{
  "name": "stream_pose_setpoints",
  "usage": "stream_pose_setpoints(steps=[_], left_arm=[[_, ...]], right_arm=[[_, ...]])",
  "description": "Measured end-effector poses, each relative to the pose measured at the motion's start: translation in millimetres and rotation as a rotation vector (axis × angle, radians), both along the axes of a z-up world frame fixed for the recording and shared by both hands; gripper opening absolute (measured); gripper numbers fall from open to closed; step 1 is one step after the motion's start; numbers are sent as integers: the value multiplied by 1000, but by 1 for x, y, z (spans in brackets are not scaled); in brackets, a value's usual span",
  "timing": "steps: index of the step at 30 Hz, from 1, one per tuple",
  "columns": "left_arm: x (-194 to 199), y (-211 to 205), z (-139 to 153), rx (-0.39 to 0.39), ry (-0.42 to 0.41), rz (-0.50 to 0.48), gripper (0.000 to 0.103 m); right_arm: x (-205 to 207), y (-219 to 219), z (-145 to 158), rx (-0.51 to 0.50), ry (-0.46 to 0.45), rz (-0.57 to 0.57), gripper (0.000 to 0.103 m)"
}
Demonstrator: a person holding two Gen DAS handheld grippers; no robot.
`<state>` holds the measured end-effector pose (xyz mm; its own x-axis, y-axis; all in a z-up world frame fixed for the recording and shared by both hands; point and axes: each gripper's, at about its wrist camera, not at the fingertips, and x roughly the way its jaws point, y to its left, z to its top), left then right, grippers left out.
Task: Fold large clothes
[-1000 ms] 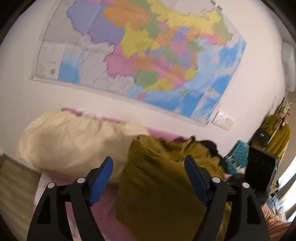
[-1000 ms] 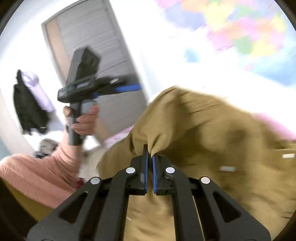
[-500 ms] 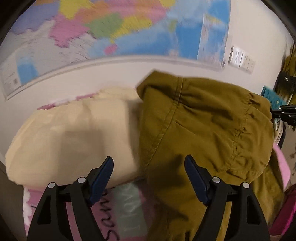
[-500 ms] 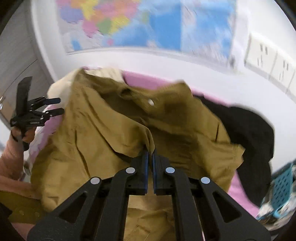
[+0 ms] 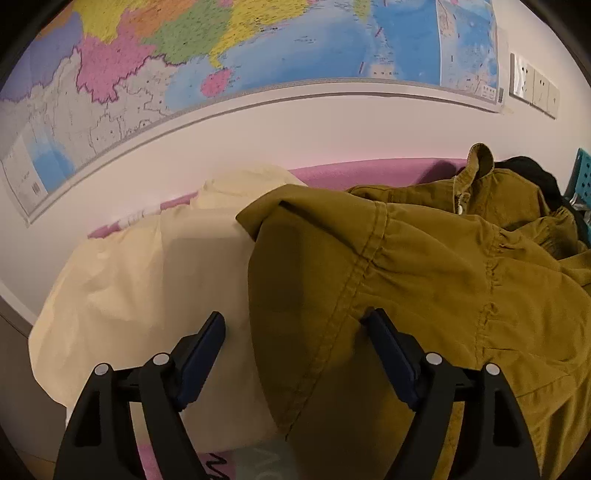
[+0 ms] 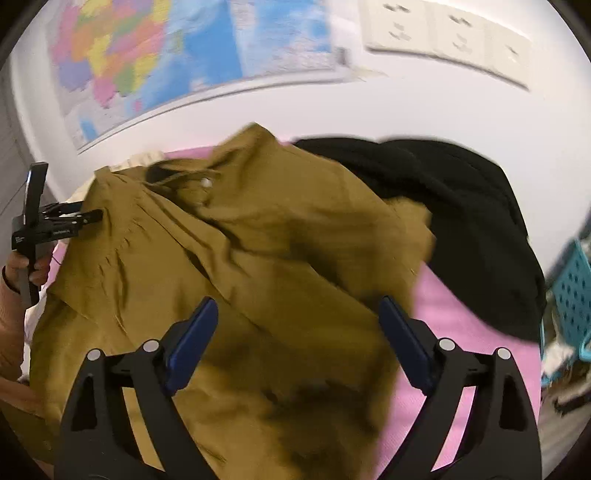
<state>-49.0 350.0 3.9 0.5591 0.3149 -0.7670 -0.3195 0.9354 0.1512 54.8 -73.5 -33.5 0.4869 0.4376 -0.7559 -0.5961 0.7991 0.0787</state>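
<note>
An olive-brown jacket (image 5: 424, 280) lies crumpled on the pink bed; its collar and a white button (image 6: 206, 181) face up. My left gripper (image 5: 295, 315) hovers over the jacket's left edge, where it overlaps a cream pillow (image 5: 147, 280). Its jaws stand wide and are still opening, and the pads press on nothing. In the right wrist view, my right gripper (image 6: 298, 302) hangs over the jacket's (image 6: 240, 258) right half. Its jaws are opening wide, with the cloth loose below them. The left gripper (image 6: 90, 210) also shows there, at the jacket's left edge, held by a hand (image 6: 22, 267).
A black garment (image 6: 461, 221) lies to the right of the jacket on the pink sheet (image 6: 454, 317). A teal perforated basket (image 6: 576, 295) stands at the far right. A wall with a large map (image 5: 258, 48) and sockets (image 6: 443, 33) runs behind the bed.
The right gripper was shut on a fold of the jacket; it has opened wide and the cloth has dropped onto the bed. Both grippers have tilted down toward the bed.
</note>
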Motion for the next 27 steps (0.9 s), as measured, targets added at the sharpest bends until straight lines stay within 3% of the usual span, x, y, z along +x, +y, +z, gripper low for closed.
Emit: stream_pose_setpoints(steps=[3, 4, 5, 6, 8, 14, 15, 17, 21, 22, 25, 27], left_arm=[[4, -3, -3, 24, 5, 15, 80], [6, -4, -5, 29, 6, 20, 81], [8, -6, -5, 33, 8, 24, 81], [9, -7, -6, 36, 10, 32, 81], [9, -9, -5, 44, 7, 43, 81], [1, -26, 18, 97, -74, 30, 81], [3, -30, 19, 110, -76, 15, 81], [14, -34, 11, 125, -41, 10, 81], [27, -25, -9, 143, 3, 59, 79], [27, -24, -10, 162, 3, 74, 78], [26, -20, -13, 202, 7, 96, 76], [25, -20, -14, 254, 15, 115, 75]], right_arm=[[4, -16, -16, 57, 65, -30, 87], [6, -17, -21, 79, 84, -28, 79], [8, -17, -24, 102, 103, -25, 57], [11, -18, -28, 143, 131, -18, 48], [8, -16, -21, 162, 82, -9, 15], [-2, -32, 44, 202, -194, -123, 11], [4, -36, 43, 209, -173, -144, 12], [20, -33, 24, 187, -43, -114, 16], [25, -16, -17, 51, 34, -109, 25], [24, -15, -21, 45, 37, -108, 31], [20, -19, -16, 63, 21, -107, 34], [15, -32, -1, 106, -20, -134, 48]])
